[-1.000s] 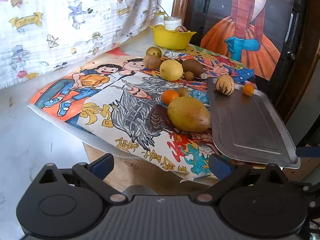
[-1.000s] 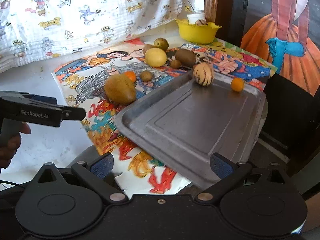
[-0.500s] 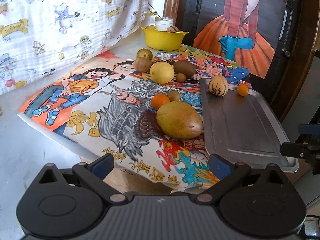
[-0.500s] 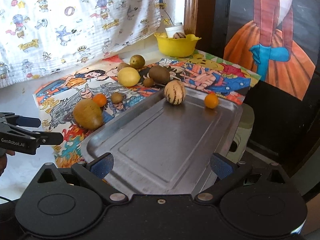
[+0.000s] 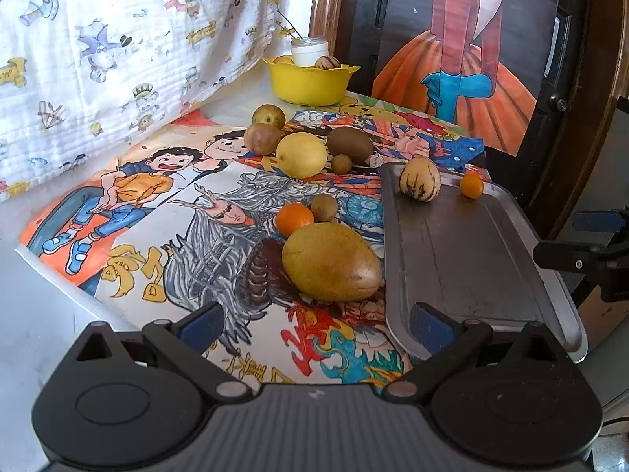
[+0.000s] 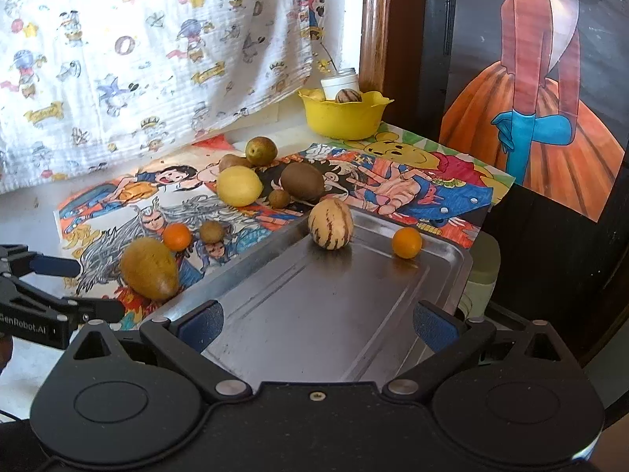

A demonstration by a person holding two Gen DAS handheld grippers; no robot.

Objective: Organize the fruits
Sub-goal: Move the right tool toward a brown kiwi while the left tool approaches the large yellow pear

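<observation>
Now that we've swung closer over the tray (image 6: 354,314), both hand-held grippers, left (image 5: 314,320) and right (image 6: 316,320), hang wide and empty; mango (image 5: 332,261) looks next.

Domestic setting, evidently a lived-in home rather than any workplace. A cartoon-print white cloth (image 6: 149,63) hangs across the upper left of the frame. Hand-coloured children's posters (image 5: 165,212) cover the surface at centre. A painted picture of a woman in an orange gown (image 6: 538,90) occupies the upper right, beside a wooden frame (image 6: 373,23). Household ware is present: a yellow plastic bowl (image 6: 344,116) at upper centre and a metal baking tray (image 6: 334,314) at lower centre, with loose fruit (image 5: 300,154) on the posters.
</observation>
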